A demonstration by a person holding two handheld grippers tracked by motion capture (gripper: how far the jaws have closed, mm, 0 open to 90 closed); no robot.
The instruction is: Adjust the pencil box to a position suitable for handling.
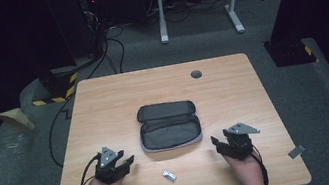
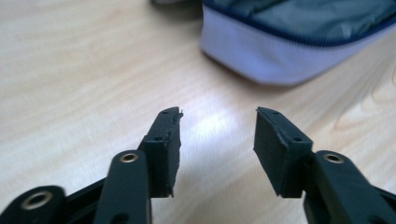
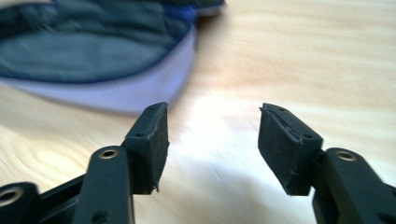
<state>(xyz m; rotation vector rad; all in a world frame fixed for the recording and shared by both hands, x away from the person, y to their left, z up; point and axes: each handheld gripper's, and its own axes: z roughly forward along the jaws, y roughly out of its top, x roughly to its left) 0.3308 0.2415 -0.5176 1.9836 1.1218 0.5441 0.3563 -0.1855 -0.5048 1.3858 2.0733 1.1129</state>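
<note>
My two tongs rest low over the pale wooden worktop (image 1: 104, 107), one at each side of the dark grey fabric zip pouch (image 1: 169, 124), which lies open in the middle of the high view with its flap folded back toward the top of the frame. The left tongs (image 1: 122, 163) are at the lower left of that view, the right tongs (image 1: 222, 144) at the lower right. Both are released, with nothing between the jaws; in each gripper view I see only bare wood between the black pads (image 2: 170, 140).

A small silver rectangular object (image 1: 169, 175) lies near the bottom edge of the worktop, between my hands and apart from the pouch. I cannot tell what it is.

What can go wrong, as I judge it: the pouch is soft and light, so if I push it from one side only, it may slide away or its flap may fall shut. In the left gripper view its pale rim (image 2: 280, 60) is at the upper right, quite near, so a careless forward move could bump it. The small silver object is flat and close to the edge; a poor pinch may flick it to the floor.
</note>
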